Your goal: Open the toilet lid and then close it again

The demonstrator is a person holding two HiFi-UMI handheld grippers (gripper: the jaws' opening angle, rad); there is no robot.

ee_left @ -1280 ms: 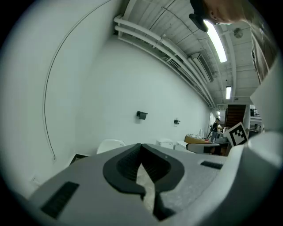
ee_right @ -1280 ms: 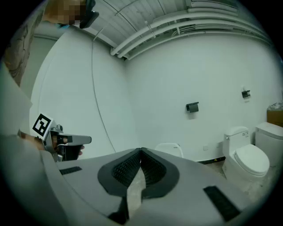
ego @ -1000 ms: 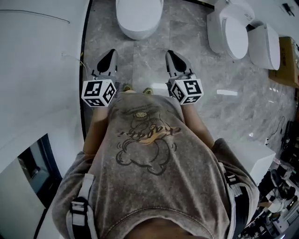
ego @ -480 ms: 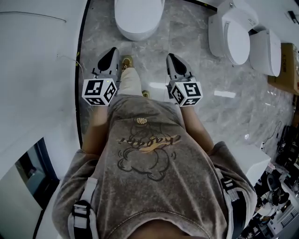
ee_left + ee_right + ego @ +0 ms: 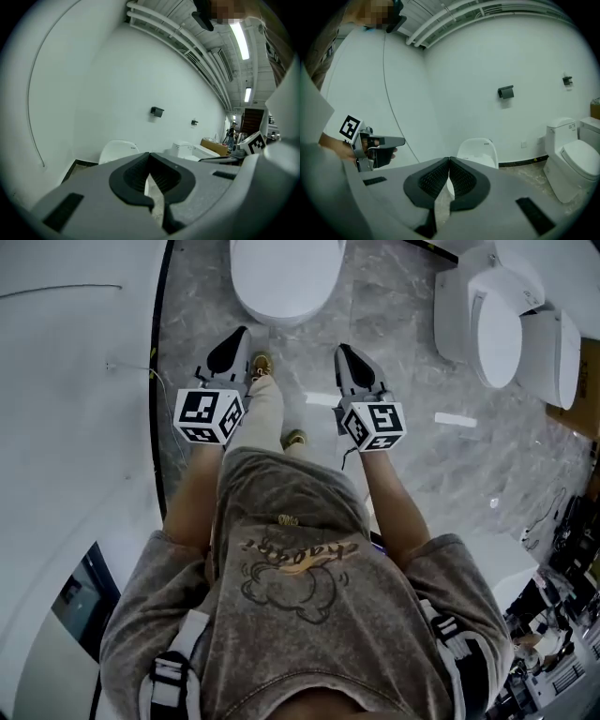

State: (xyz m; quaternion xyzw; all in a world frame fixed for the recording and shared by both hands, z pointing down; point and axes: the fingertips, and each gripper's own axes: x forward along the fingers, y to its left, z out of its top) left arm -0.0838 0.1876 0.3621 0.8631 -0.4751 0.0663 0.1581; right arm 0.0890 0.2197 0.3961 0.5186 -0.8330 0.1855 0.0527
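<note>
Both tongs have moved closer to the toilet point(image 5: 284, 277) since a second ago, and the person has stepped one shoe point(image 5: 261, 364) forward between them. The left gripper point(image 5: 236, 339) has its jaws pressed together, and nothing is between them. You can see that best in the left gripper view, where the left gripper point(image 5: 149, 155) has its dark ribbed pads point(image 5: 136, 176) meeting at the tip. The right gripper point(image 5: 345, 352) is closed the same way and holds nothing. In the right gripper view, the right gripper point(image 5: 449, 160) points at the toilet point(image 5: 477, 149) by the white wall point(image 5: 487, 61). Neither gripper touches the toilet; it stands just ahead of them on the grey floor point(image 5: 412, 427). From above, its top is a smooth white oval, so the inside of the bowl is hidden. Two more toilets point(image 5: 497, 329) stand off to the right. A brown box point(image 5: 590, 381) sits at the far right edge, and I cannot tell what is in it.
</note>
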